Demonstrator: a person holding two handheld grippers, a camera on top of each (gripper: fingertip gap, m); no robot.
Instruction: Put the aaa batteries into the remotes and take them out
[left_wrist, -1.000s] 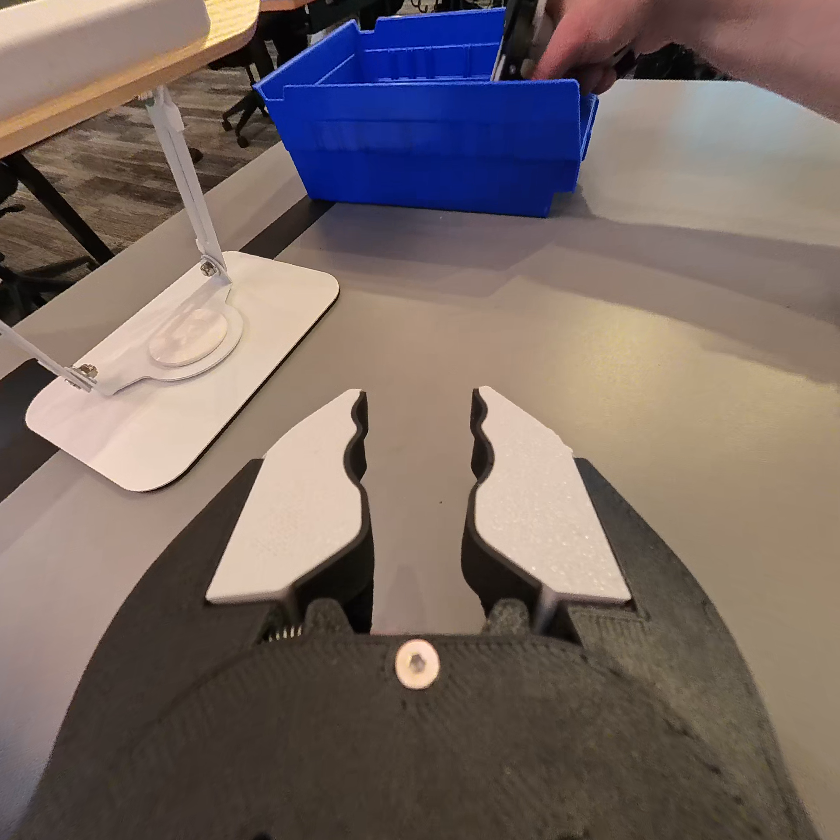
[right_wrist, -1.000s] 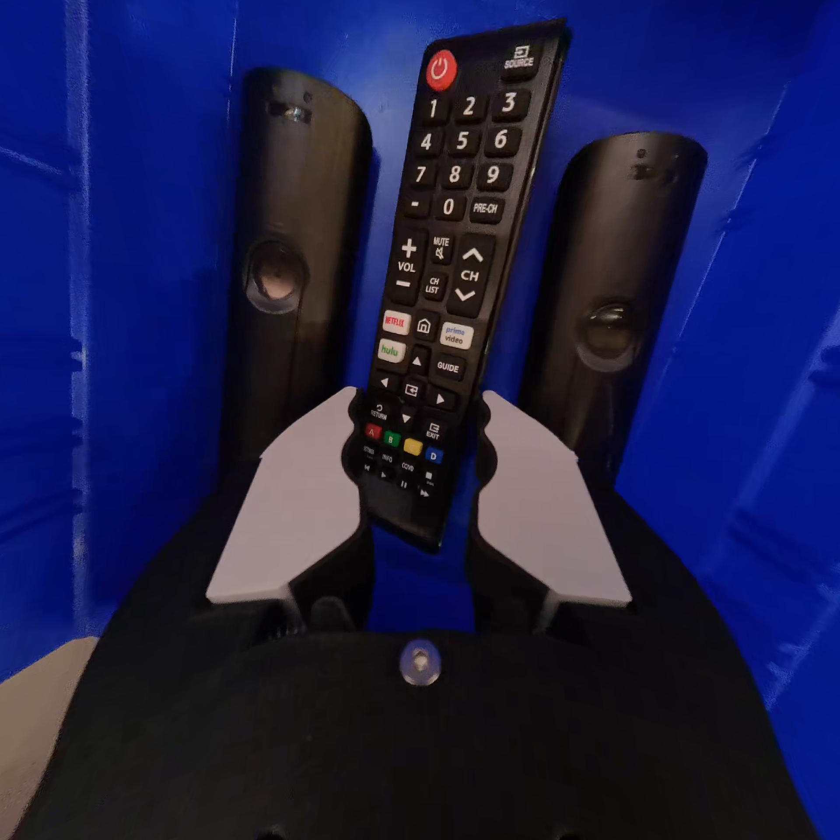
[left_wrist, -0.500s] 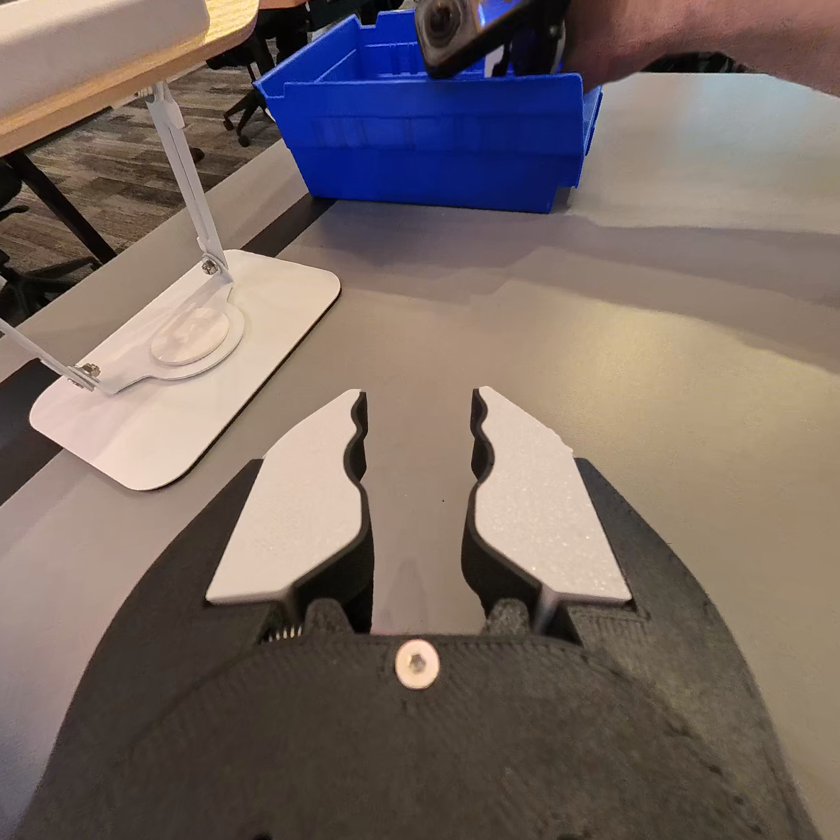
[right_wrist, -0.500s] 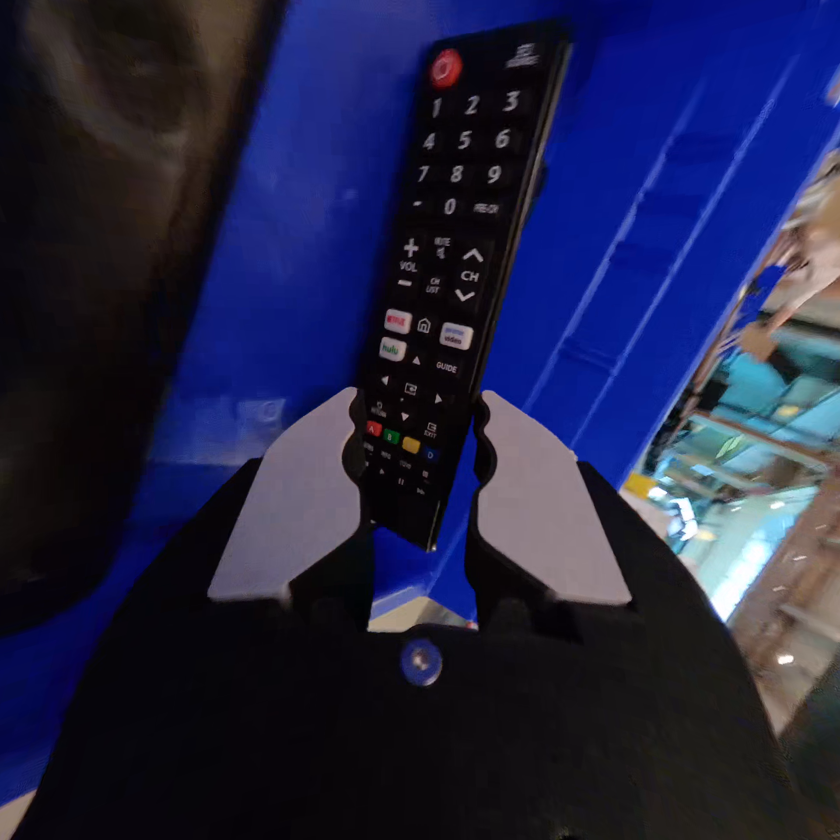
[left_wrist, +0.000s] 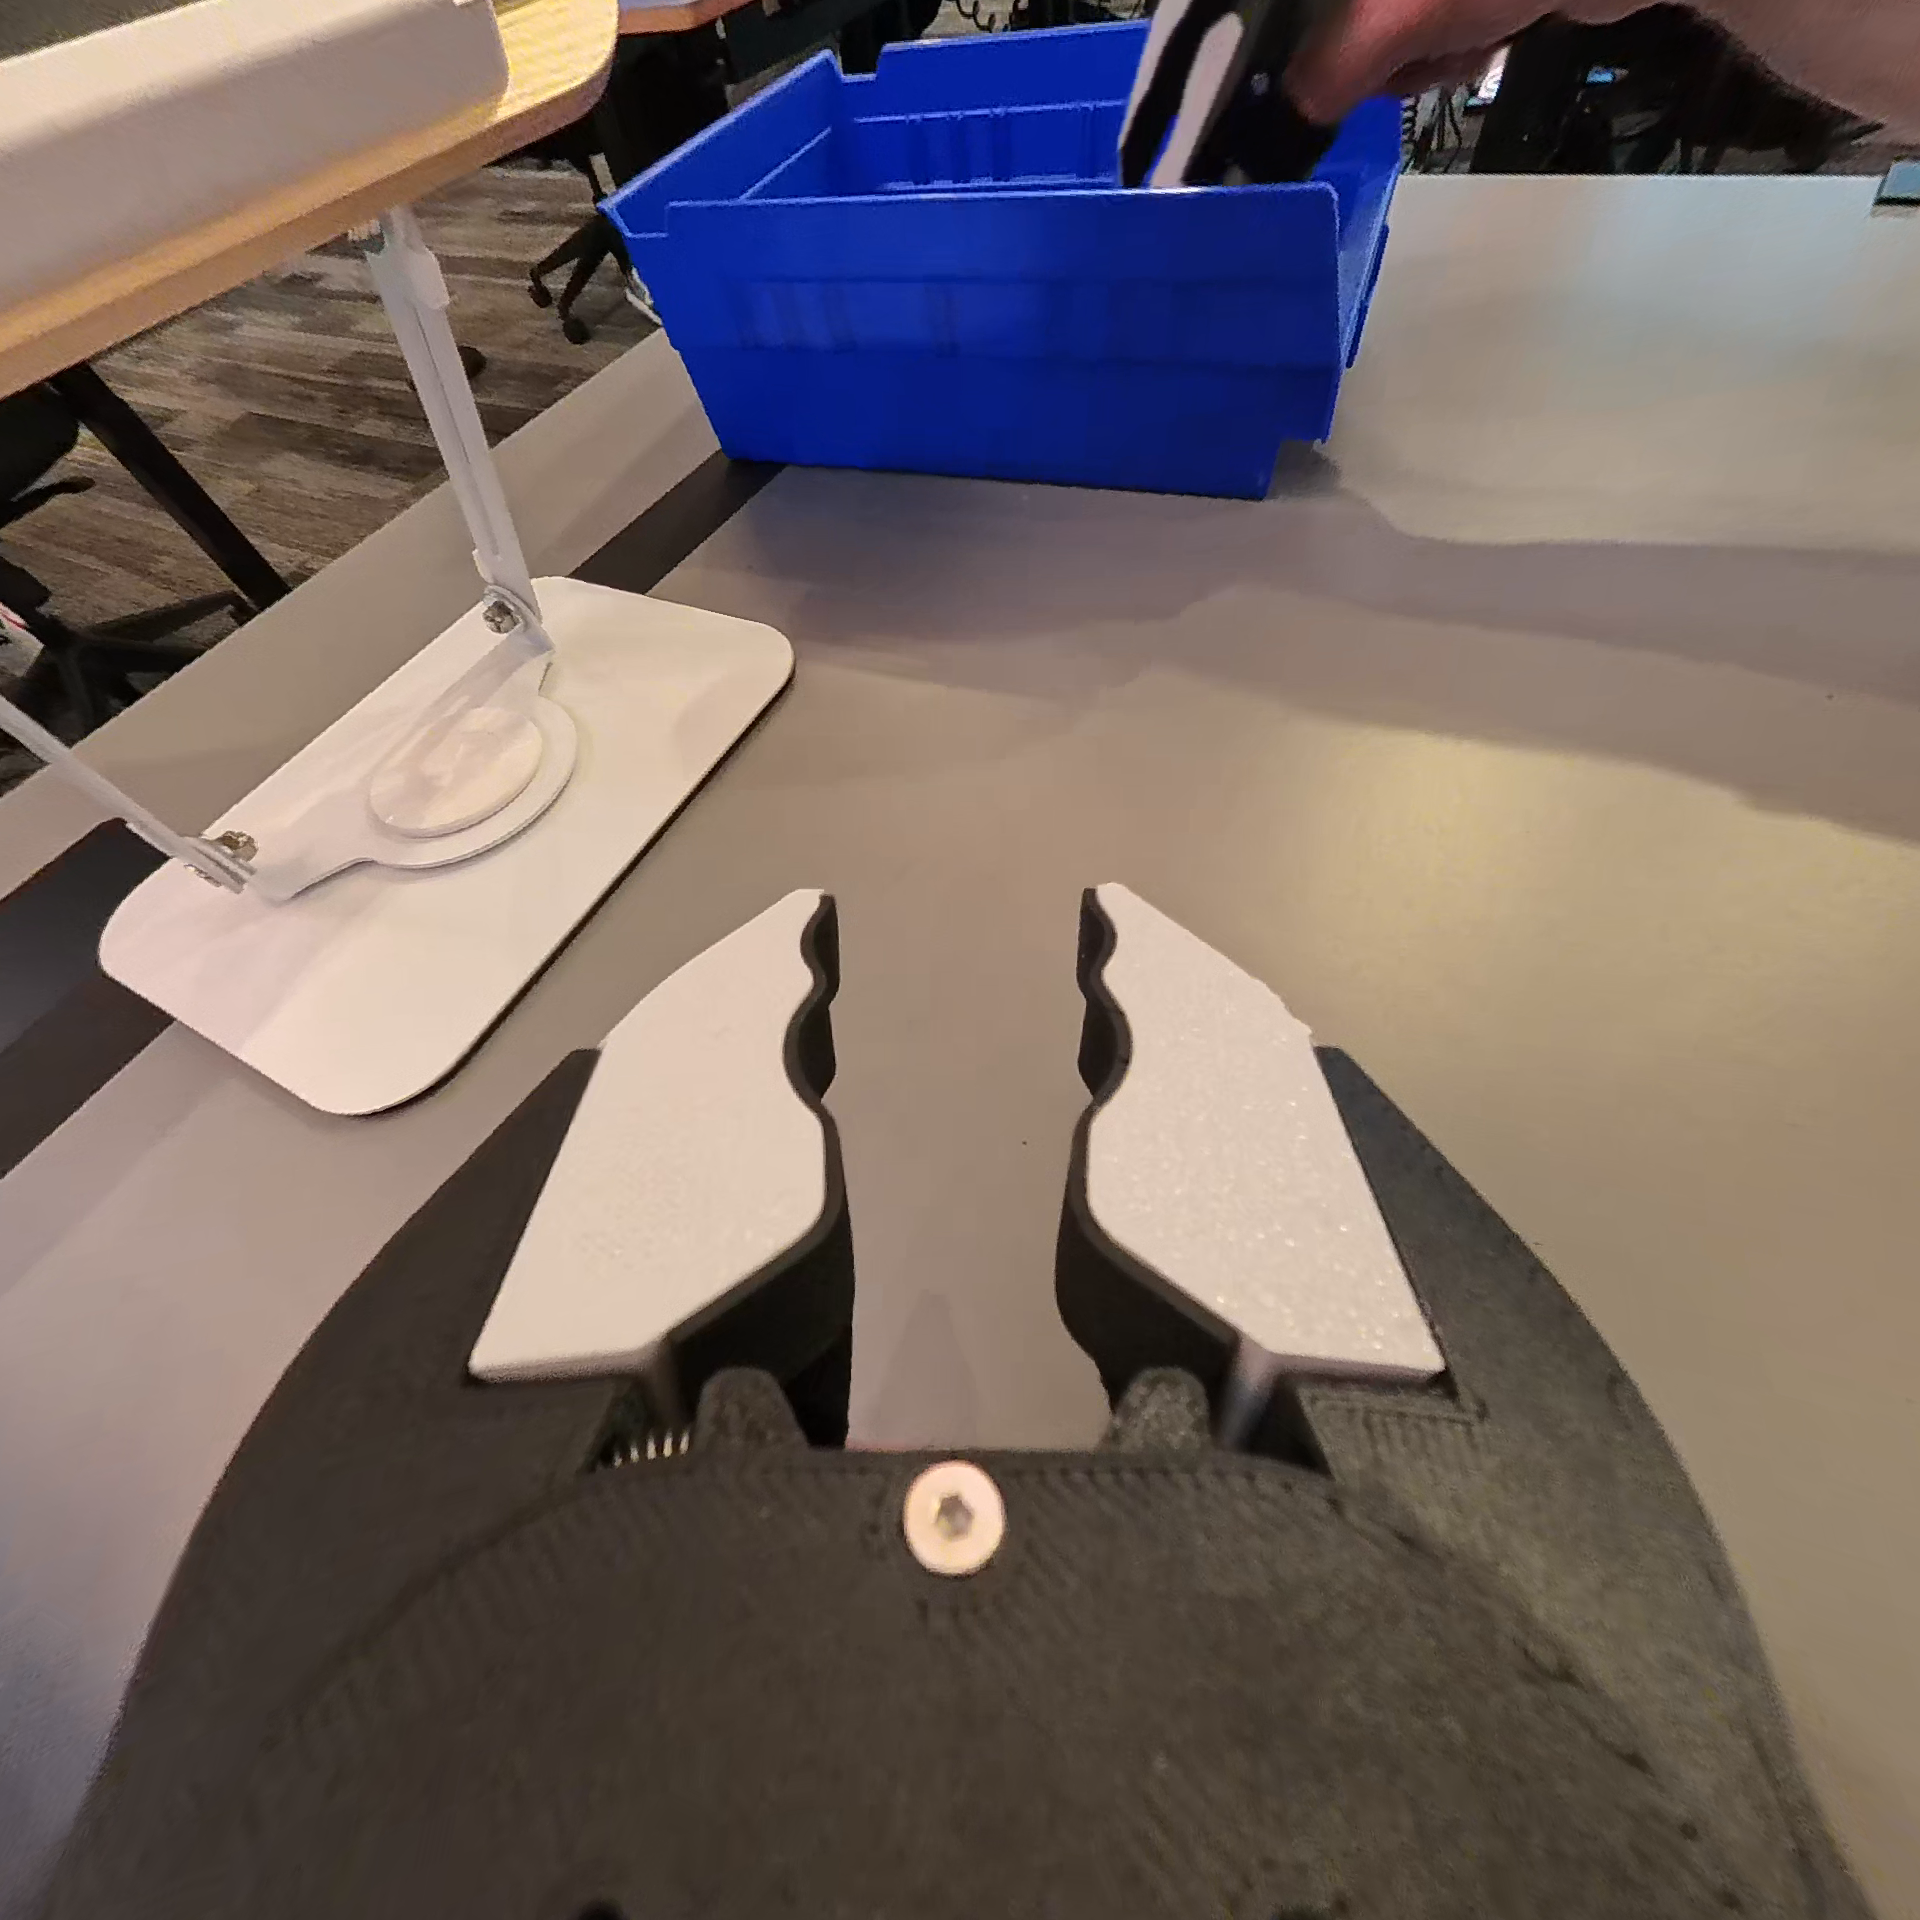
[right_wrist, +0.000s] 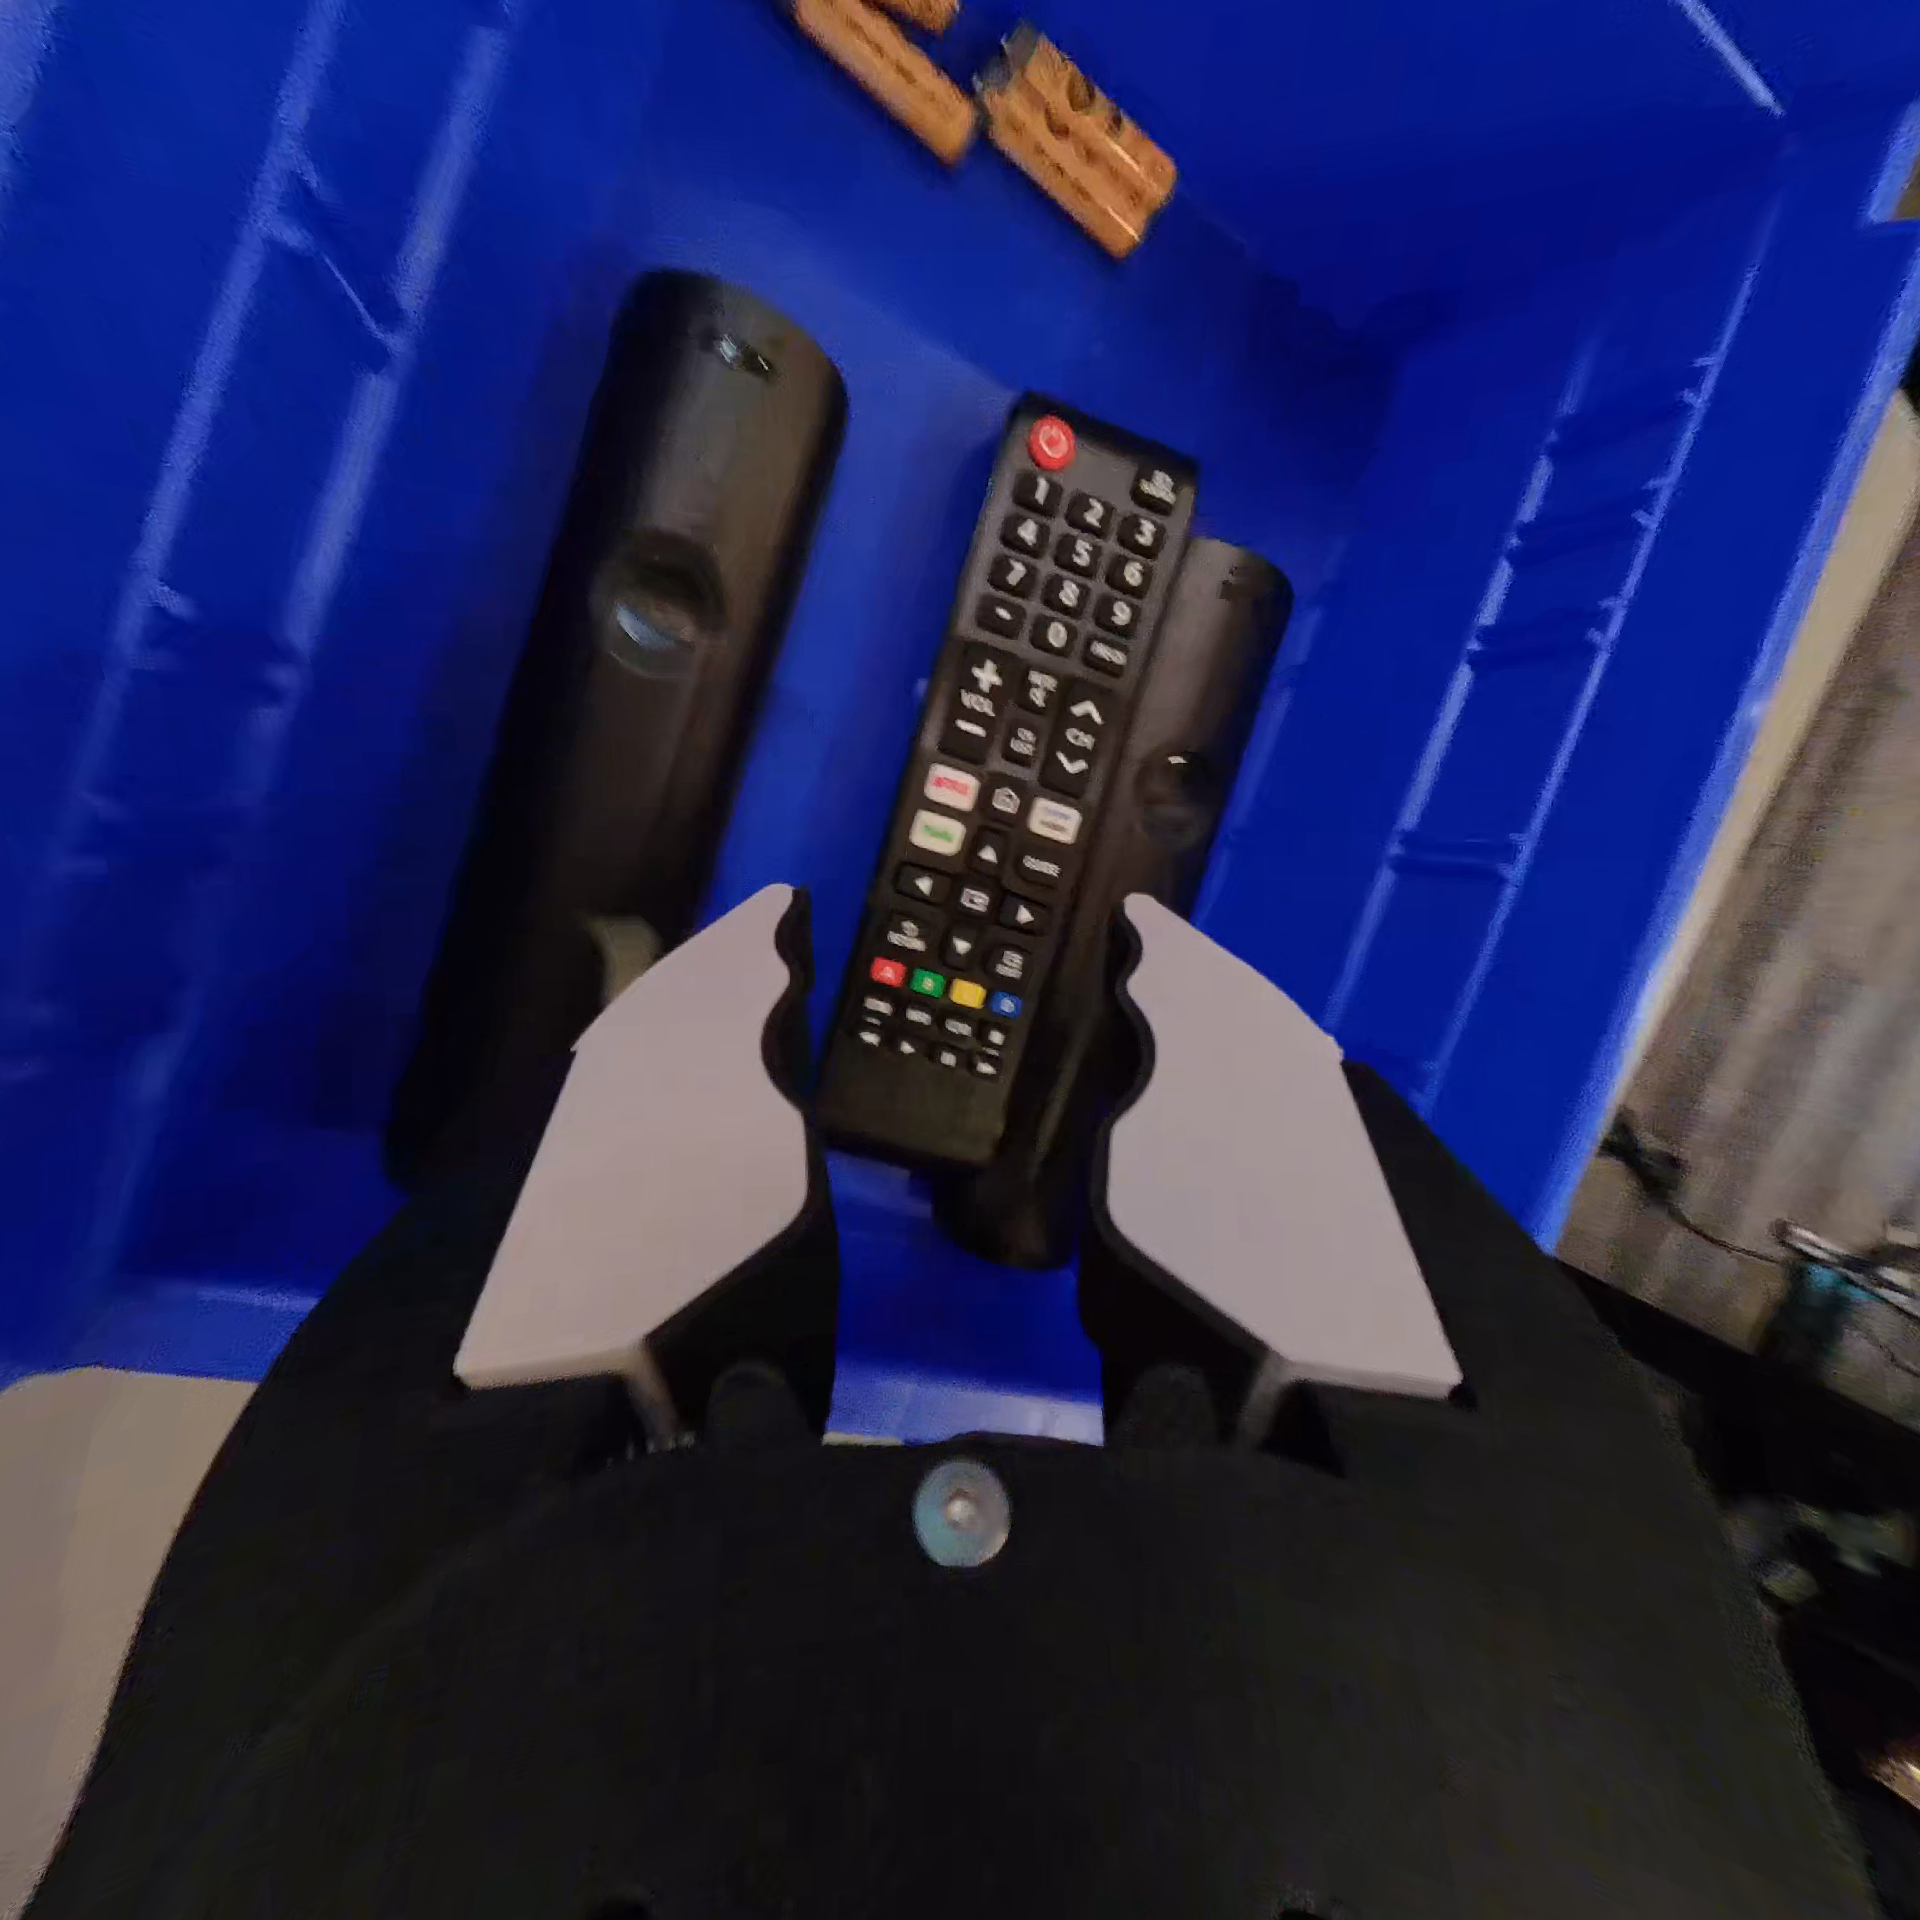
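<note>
My left gripper (left_wrist: 956, 1023) hangs low over the bare grey bench (left_wrist: 1455, 831), its white-faced fingers spread apart with nothing between them. Off to its left, near the bench's left edge, stands a white flat-based metal stand (left_wrist: 457, 831) with thin hinged struts. At the far edge of the bench sits the blue plastic bin (left_wrist: 997, 343), and over its right end I can see my right gripper (left_wrist: 1205, 94) in a person's hand (left_wrist: 1382, 52).

From the right wrist view, my right gripper (right_wrist: 961, 940) is tipped down into the blue plastic bin (right_wrist: 260, 623), fingers parted. The black button-covered TV remote (right_wrist: 1023, 769) lies between the fingertips with a gap on each side, so I read it as not clamped. That remote rests partly on top of a rounded black remote lying back-up (right_wrist: 1205, 790) at its right. A second rounded black back-up remote (right_wrist: 655, 665) lies apart at the left, on the bin floor. Two tan, blurred objects (right_wrist: 1081, 156) lie near the bin's far wall; I cannot tell what they are.
</note>
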